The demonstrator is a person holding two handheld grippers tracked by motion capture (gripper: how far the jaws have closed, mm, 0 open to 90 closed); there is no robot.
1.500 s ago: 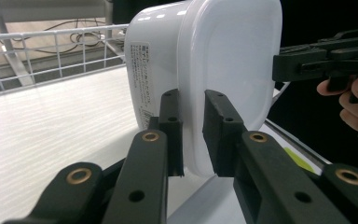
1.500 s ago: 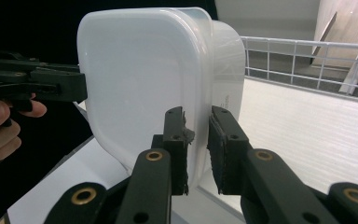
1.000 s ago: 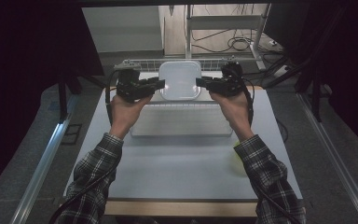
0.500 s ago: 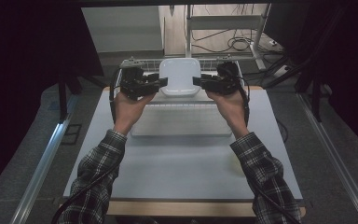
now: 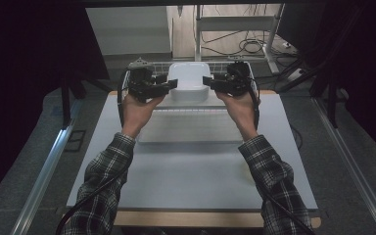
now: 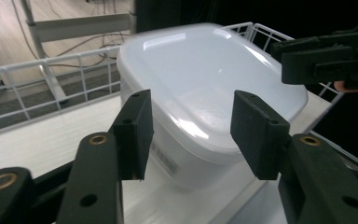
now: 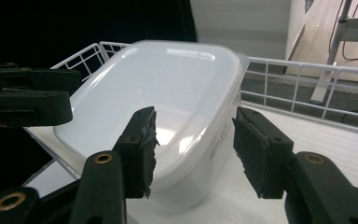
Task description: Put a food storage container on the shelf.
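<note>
In the high view, a lidded white plastic container (image 5: 189, 82) was seen at 12 o'clock in a wire basket (image 5: 235, 64). In both gripper views, jaws were spread wide, empty, flanking it. It was judged light, slick; best gripped under the lid rim.

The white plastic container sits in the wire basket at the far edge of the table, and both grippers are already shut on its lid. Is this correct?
Not quite. Both gripper views show the jaws apart, the left gripper and right gripper open beside the white container. It does sit in the wire basket.
</note>
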